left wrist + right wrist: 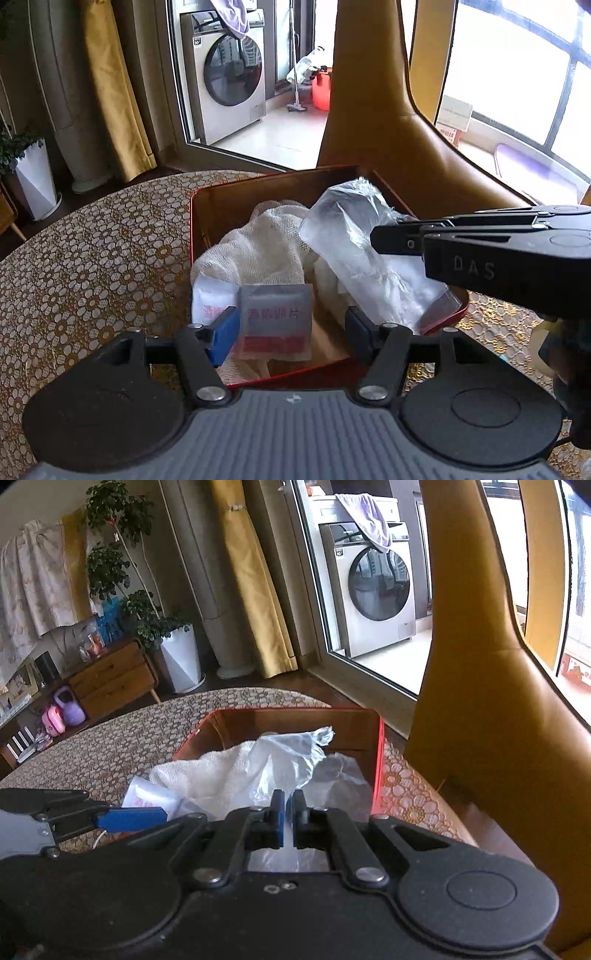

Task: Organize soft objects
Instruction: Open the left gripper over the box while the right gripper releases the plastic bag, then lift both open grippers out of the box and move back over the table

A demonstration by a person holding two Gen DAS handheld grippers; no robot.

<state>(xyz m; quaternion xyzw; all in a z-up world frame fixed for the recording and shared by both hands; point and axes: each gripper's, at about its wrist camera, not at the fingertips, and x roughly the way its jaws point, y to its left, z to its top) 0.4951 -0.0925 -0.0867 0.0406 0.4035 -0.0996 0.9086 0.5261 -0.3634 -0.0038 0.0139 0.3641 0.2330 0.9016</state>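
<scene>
A red-rimmed box sits on a round tabletop covered in a gold floral-patterned cloth. Inside the box lie a crumpled white towel, a clear plastic bag and two small sachets with red print.

The left claw hangs over the box's near edge, its blue pads standing apart on either side of one sachet without pressing it; the sachet looks released into the box.

The right claw is closed narrow, pinching the clear plastic bag's film over the right side of the box.

The task seems well along: the soft items seen are all in the box. What seems left is letting go of the bag. Whether more items wait outside the views cannot be told.
</scene>
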